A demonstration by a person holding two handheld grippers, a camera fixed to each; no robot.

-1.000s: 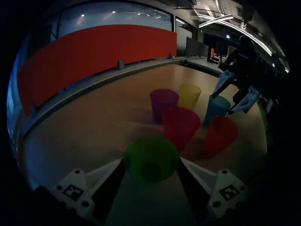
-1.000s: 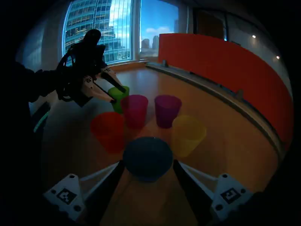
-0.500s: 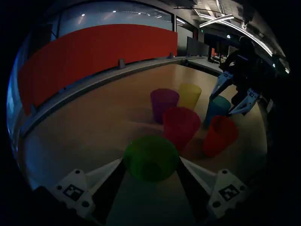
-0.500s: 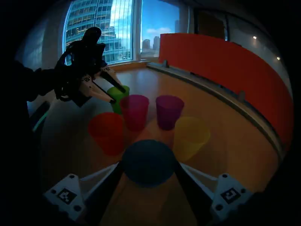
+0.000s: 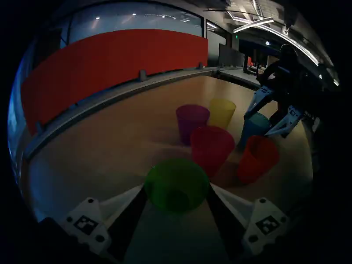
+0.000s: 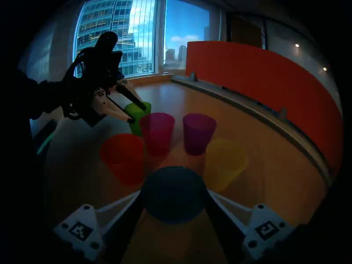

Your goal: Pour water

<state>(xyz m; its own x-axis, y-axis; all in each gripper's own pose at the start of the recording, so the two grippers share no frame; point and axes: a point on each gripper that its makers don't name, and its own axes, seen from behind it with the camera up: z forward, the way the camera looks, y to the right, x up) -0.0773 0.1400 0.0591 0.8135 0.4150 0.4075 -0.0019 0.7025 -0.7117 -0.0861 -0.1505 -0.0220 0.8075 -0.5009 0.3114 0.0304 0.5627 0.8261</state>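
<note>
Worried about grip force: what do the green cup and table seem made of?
Green cup: likely plastic, translucent, light glowing through its wall. Table: smooth wood-look top with a soft sheen; solid wood or laminate, cannot tell.

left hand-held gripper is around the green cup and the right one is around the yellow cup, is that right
No. The right gripper view shows the right hand-held gripper around the dark blue plastic cup; the yellow plastic cup stands free beside it. The left hand-held gripper is around the green plastic cup, as you said.
</note>
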